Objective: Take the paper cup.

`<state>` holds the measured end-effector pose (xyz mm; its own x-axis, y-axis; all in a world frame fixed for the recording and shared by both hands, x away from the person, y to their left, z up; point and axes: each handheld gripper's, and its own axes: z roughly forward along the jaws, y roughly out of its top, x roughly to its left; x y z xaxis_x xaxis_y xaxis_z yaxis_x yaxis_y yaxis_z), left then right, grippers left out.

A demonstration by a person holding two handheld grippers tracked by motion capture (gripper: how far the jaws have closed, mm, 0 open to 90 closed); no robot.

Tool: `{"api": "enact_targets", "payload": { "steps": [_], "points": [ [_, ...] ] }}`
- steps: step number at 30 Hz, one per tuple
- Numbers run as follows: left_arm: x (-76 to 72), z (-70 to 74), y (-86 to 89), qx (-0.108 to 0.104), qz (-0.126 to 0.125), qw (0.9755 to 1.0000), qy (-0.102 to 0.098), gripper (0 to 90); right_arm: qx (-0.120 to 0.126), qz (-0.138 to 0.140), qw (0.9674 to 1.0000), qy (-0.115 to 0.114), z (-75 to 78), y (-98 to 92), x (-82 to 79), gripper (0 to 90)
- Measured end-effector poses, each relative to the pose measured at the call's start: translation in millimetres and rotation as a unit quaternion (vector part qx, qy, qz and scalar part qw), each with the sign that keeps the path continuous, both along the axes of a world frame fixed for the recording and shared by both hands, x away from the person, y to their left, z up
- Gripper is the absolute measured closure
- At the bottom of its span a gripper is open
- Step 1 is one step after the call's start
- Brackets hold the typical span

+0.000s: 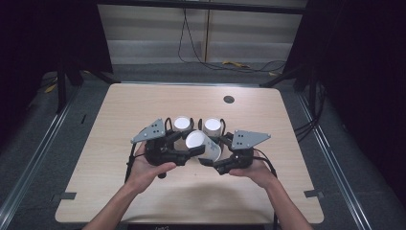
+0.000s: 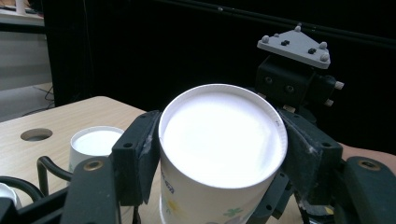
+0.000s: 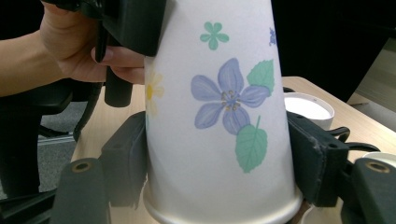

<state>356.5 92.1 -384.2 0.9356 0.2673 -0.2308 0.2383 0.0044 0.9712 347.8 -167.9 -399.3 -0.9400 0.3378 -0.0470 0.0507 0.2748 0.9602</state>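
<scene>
- Both grippers have hold of one floral paper cup [image 1: 203,145], which hangs tilted above the table [image 1: 119,115], just on my side of two other cups.
- Left gripper [image 2: 219,154]: from its own view I see the jaws closed to the cup's width near its white base end, one pad on each side of the wall. The flat white base faces this camera.
- Right gripper [image 3: 219,172]: its jaws pinch the same cup lower down, close to the rolled rim, again about a cup's width apart. The printed blue flower and green leaves face this camera.
- I judge the double grip makes sense if this is really a nested stack: one hand steadies the rim end while the other draws off the base end. I cannot tell from these views whether one cup or several sit inside each other.
- The two upside-down cups [image 1: 182,123] [image 1: 212,125] stand side by side on the table just beyond the held cup, white bases up, likely set there in a row so the next one can join them.
- A round hole [image 1: 229,99] in the tabletop lies farther beyond the held cup, well apart from the work.
- The person's left hand [image 3: 93,51] wraps the left gripper's handle beside the cup.
</scene>
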Motion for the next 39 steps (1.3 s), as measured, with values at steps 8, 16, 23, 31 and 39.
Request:
{"api": "enact_targets", "payload": {
  "steps": [8, 16, 23, 31, 39],
  "points": [
    [1.8, -2.7, -0.1, 0.023, -0.010, 0.9997, 0.004, 27.6, -0.028, -0.012, 0.9996, 0.001, 0.9, -0.9, -0.9, 30.2],
    [2.8, -3.5, -0.2, 0.052, -0.017, 0.9985, -0.005, 27.1, -0.064, -0.015, 0.9978, -0.003, 2.6, 1.3, -5.4, 31.1],
    [3.2, -4.2, 1.1, 0.071, -0.026, 0.9971, -0.007, 26.1, -0.088, -0.012, 0.9960, -0.005, 2.5, 1.2, -9.0, 31.9],
    [3.9, -9.0, 1.4, 0.089, -0.036, 0.9954, 0.001, 20.6, -0.124, -0.002, 0.9923, -0.003, 0.8, 4.8, -12.2, 32.6],
    [2.5, -16.1, 5.5, 0.117, -0.051, 0.9918, 0.006, 19.1, -0.176, 0.015, 0.9843, -0.002, -0.9, 13.0, -14.9, 32.8]
  ]
}}
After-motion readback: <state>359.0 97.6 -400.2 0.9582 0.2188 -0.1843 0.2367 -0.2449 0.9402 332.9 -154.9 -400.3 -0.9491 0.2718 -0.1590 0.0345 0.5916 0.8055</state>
